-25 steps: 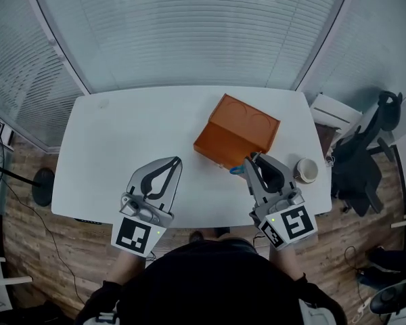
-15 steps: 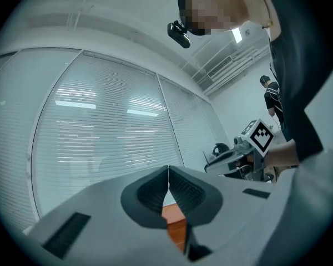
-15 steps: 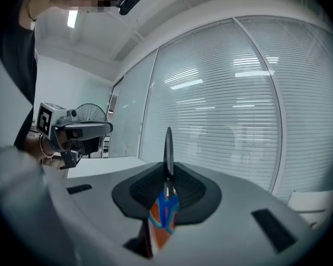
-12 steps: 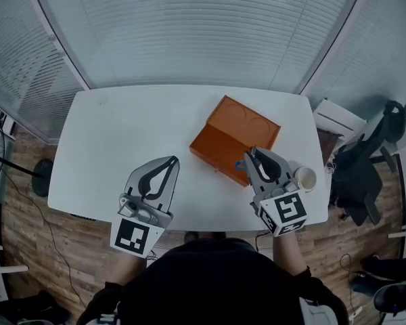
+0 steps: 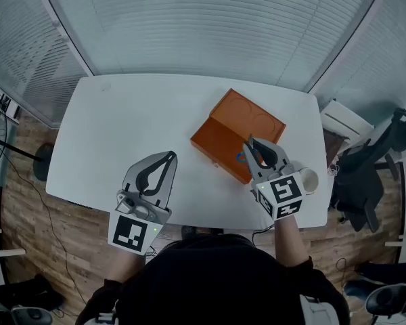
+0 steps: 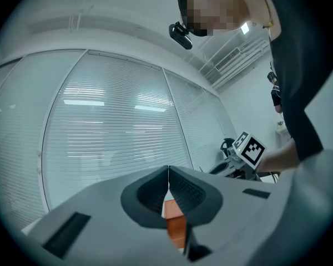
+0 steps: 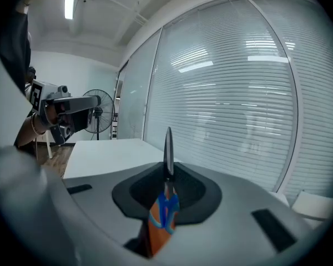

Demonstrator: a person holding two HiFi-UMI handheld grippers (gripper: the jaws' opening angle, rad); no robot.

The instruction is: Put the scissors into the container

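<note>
Since the pair of scissors with a slim steel blade and blue plastic handles (image 7: 167,148) has to go in without snagging, the right gripper (image 5: 252,147) pinches it near the pivot. Its jaws are drawn narrow on the metal, the blade pointing out past the fingertips and the blue loops tucked back in the hollow between them. In the head view the scissors hang at the near right side of the orange rectangular box-like container (image 5: 223,137). Orange shows just beneath the handles in the right gripper view, so they appear to be above the box, not yet in it. The container sits in the right half of the white worktop (image 5: 135,120), turned at an angle to its edges, which leaves its near side facing the right gripper. A small white cup (image 5: 310,179) stands near the front right corner, just beside that gripper's marker cube. The left gripper (image 5: 169,157) hovers over the front edge left of the middle, well apart from the box, jaws pressed together on nothing, probably idle, since one gripper suffices here.
</note>
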